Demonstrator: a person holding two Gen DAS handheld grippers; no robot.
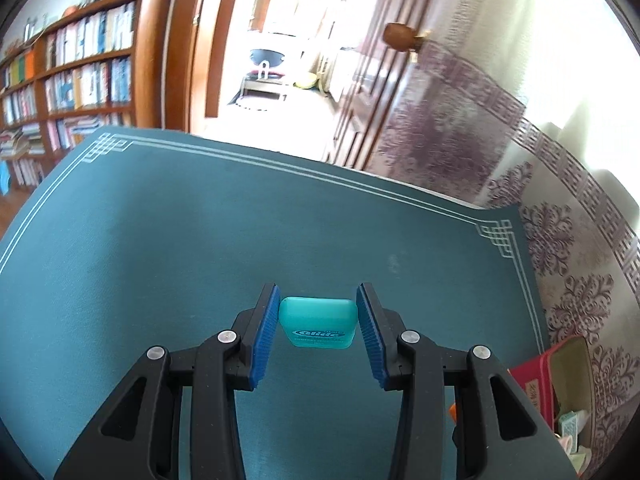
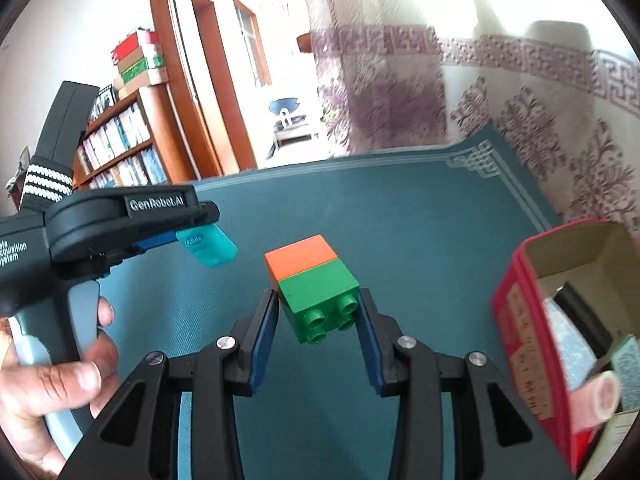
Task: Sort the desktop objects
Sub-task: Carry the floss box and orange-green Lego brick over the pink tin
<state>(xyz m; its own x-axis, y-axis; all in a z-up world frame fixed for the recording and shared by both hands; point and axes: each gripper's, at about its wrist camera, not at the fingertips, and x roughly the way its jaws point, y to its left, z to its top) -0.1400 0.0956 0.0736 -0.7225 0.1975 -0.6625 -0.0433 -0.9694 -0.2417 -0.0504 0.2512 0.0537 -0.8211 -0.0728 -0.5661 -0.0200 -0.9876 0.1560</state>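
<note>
Your left claw pinches the floss box: both blue pads press its sides, and the box sits right between the tips, lifted clear of the mat. From the right wrist view you see that same claw at nine o'clock, with the floss box jutting out past its tip toward three o'clock, above the mat. The box is teal, see-through plastic, flat with rounded corners, and carries a dark blue oval with the word "Glide" in white.

Your right claw pinches the stacked bricks. The pads clamp the green lower brick on both sides, near the tips. The bricks are tilted so the four round green tubes on the underside face the camera, and the orange brick sits behind, toward twelve o'clock. Both bricks are plain, glossy and square-edged.

Your left hand wraps the grey handle at eight o'clock in the right wrist view.

Further out, a red cardboard box stands open at four o'clock of the right claw, with small items inside that are too blurred to name. In the left wrist view that red box lies at four o'clock, at the mat's right edge, on a cloth with purple patterns.
</note>
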